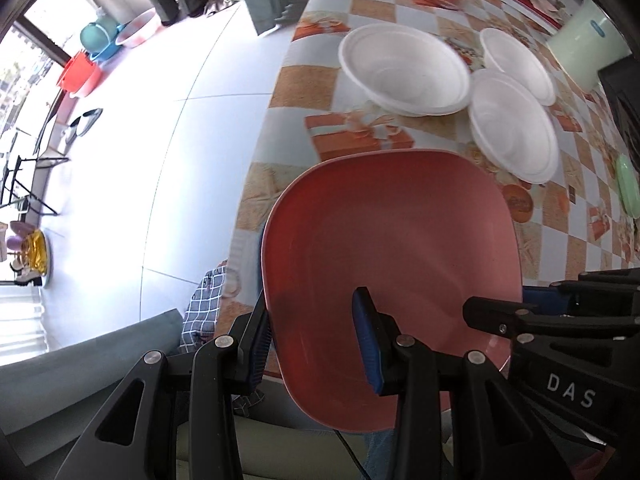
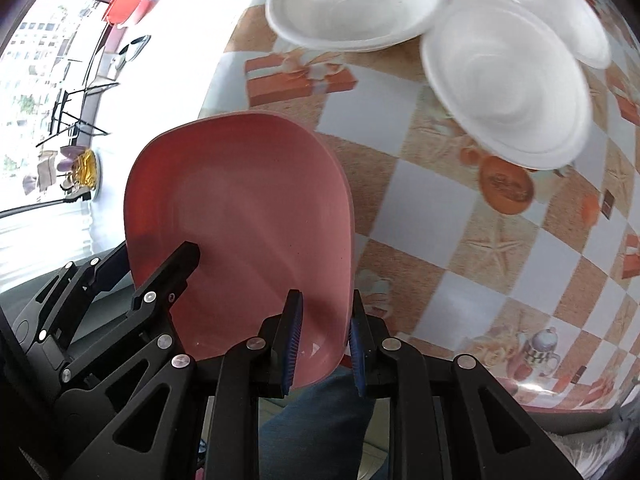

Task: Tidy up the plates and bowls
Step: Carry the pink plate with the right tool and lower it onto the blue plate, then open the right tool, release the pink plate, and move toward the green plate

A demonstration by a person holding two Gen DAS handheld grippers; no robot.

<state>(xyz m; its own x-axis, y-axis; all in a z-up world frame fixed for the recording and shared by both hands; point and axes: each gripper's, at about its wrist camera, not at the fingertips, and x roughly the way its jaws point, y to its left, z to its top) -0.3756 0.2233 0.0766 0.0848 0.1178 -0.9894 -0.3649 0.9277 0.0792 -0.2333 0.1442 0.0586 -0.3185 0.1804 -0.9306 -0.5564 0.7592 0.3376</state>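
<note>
Gripping pink plate (image 1: 392, 232) rim: left gripper (image 1: 316, 344), right gripper (image 2: 325, 344), fingers narrow.

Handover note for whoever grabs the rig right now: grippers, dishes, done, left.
Left gripper: shut on the left rim of the pink plate.
Right gripper: shut on the same plate's right rim. Both hold it above the near edge of the table; it is not resting on anything.
Three white bowls sit separately on the table, rims close together, none clearly nested. A green plate lies at the far right.
Done: pink plate picked up.
Left: set it down, probably with the green plate, then stack the bowls.
</note>
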